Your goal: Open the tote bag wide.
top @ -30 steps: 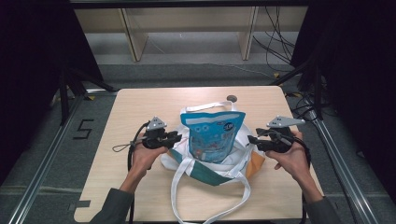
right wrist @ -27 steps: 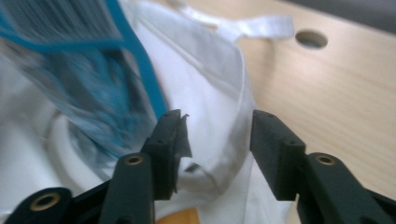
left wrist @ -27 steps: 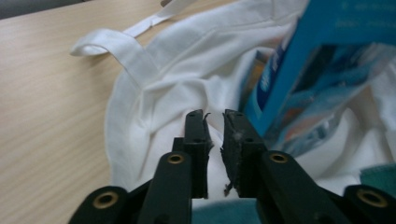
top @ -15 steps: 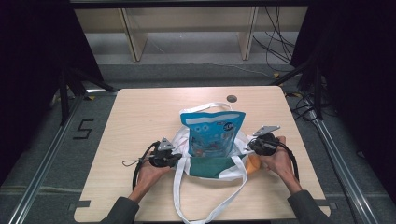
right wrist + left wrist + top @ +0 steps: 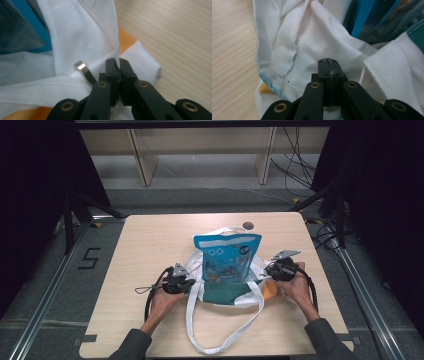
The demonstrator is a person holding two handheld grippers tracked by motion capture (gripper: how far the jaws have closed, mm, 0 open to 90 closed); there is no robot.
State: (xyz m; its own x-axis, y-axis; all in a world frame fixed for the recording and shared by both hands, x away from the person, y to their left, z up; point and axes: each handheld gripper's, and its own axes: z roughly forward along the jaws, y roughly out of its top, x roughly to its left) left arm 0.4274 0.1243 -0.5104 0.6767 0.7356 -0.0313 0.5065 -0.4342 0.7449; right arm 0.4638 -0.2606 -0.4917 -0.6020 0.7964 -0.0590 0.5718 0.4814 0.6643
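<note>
On the pale wooden table (image 5: 150, 240) a white cloth tote bag (image 5: 227, 295) lies near the centre, with a blue printed snack pouch (image 5: 227, 257) standing upright in its mouth. The bag's long white handle (image 5: 222, 340) loops away toward 6 o'clock, almost to the table's near edge; a second handle arches behind the pouch at 12 o'clock. A small dark round spot (image 5: 247, 225) sits on the table just beyond it.

The left tool (image 5: 186, 282), at 9 o'clock from the pouch, has just finished closing: in the left gripper view its jaws meet tightly on a fold of the bag's white fabric (image 5: 322, 50), with the blue pouch edge (image 5: 362, 20) showing at about 1 o'clock. The right tool (image 5: 268, 270), at 3 o'clock from the pouch, has likewise just closed and pinches the bag's rim; in the right gripper view the white cloth (image 5: 82, 32) runs up from between its jaws, and an orange patch of the bag (image 5: 126, 40) lies just past them. A small silvery metal strip (image 5: 83, 70) sticks out at 10 o'clock from the jaw tips.
</note>
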